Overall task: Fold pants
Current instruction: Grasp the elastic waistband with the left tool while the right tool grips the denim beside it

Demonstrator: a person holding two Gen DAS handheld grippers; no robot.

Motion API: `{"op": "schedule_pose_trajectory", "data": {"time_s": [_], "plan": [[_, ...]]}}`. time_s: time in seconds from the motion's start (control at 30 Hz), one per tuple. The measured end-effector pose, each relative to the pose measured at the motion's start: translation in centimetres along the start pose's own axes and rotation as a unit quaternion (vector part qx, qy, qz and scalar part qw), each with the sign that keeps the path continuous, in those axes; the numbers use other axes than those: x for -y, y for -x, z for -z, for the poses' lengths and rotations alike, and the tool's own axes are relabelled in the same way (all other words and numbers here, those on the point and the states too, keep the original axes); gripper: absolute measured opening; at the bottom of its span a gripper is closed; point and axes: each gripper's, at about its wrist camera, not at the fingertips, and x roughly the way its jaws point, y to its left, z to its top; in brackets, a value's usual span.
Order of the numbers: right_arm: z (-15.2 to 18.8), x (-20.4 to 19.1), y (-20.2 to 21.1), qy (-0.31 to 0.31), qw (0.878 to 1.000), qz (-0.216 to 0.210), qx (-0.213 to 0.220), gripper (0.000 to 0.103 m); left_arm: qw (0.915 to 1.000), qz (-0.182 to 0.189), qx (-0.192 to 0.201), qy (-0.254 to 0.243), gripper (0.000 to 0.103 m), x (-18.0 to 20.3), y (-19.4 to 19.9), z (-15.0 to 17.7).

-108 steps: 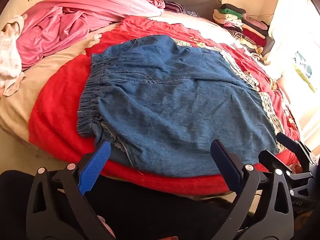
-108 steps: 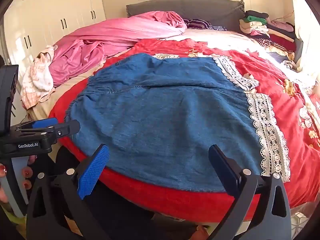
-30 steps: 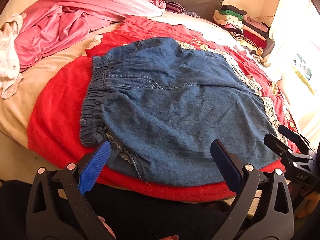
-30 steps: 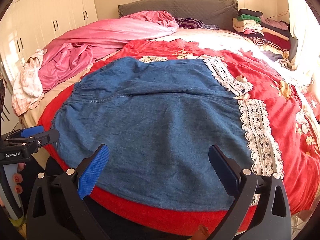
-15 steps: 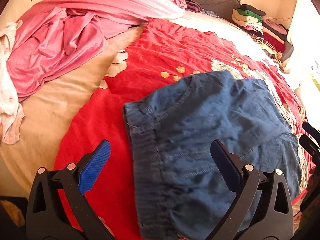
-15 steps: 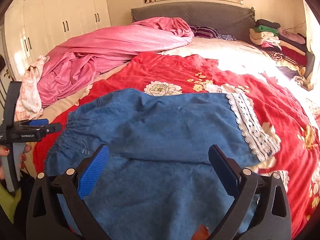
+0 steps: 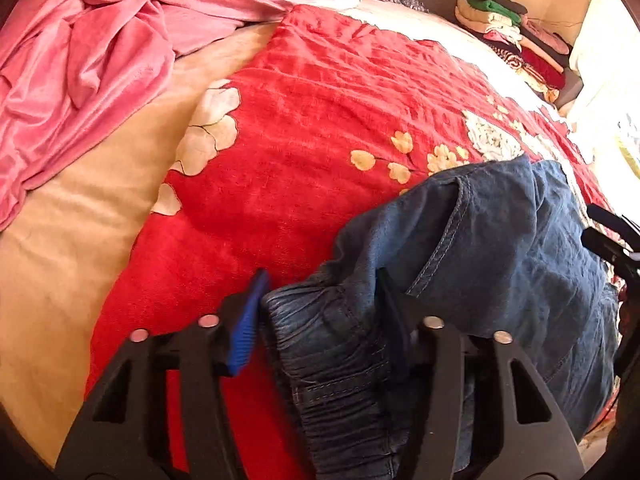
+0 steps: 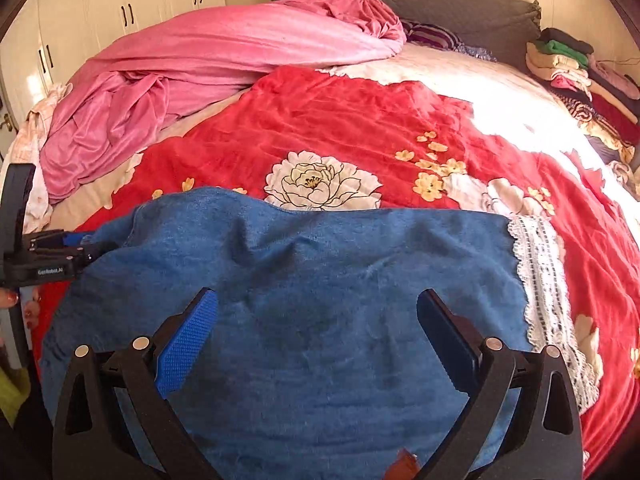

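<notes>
From the left wrist, the left gripper [image 7: 320, 312] is closed down on the gathered waistband of the denim pants [image 7: 520, 272], which trail off to its right across the red blanket [image 7: 300, 140]. The bunched elastic is thick, so the pinch could slip or catch only one layer, leaving a crooked fold.

From the right wrist, the right gripper [image 8: 320, 328] stands wide, holding nothing; the pants spread directly beneath and ahead of it, lace hem [image 8: 540, 280] to its right. Without its hold, the far side may drag.
</notes>
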Motion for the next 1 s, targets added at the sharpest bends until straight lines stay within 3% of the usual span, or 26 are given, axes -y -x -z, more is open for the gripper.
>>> {"op": "schedule_pose_trajectory", "data": {"time_s": [0.1, 0.23, 0.3, 0.4, 0.53, 0.7, 0.83, 0.93, 1.0], "plan": [[-1.0, 0.5, -3.0, -0.012, 0.999, 0.005, -0.034, 0.099, 0.9998, -0.01, 0.016, 0.002, 0.03, -0.4, 0.7, 0.0], [-1.3, 1.7, -5.0, -0.022, 0.997, 0.046, -0.061, 0.099, 0.9981, -0.041, 0.045, -0.001, 0.03, -1.5, 2.7, -0.2], [-1.3, 1.8, -4.6, -0.026, 0.997, 0.051, -0.056, 0.099, 0.998, -0.052, 0.034, -0.008, 0.033, -1.3, 1.9, 0.0], [-1.8, 0.9, -2.9, -0.026, 0.999, 0.007, -0.026, 0.099, 0.9971, -0.071, 0.012, -0.023, 0.039, -1.0, -0.3, 0.4], [-2.6, -1.3, -3.5, 0.012, 0.999, -0.029, -0.03, 0.099, 0.9972, -0.073, 0.015, -0.011, 0.045, -1.2, -0.3, 0.2], [-2.2, -1.6, -7.5, 0.053, 0.994, -0.015, -0.095, 0.099, 0.9972, -0.072, 0.018, -0.006, 0.056, -1.8, -0.1, 0.4], [-1.8, -1.7, -8.2, 0.058, 0.993, -0.011, -0.098, 0.099, 0.9973, -0.071, 0.019, -0.002, 0.058, -1.7, 0.1, 0.5], [-2.4, -2.0, -6.0, 0.054, 0.995, -0.031, -0.076, 0.098, 0.9983, -0.05, 0.025, 0.014, 0.061, -2.1, 1.2, 0.5], [-3.2, -2.3, -3.7, 0.058, 0.996, -0.062, -0.04, 0.098, 0.9984, -0.031, 0.042, 0.021, 0.07, -2.4, 2.8, 0.4]]}}
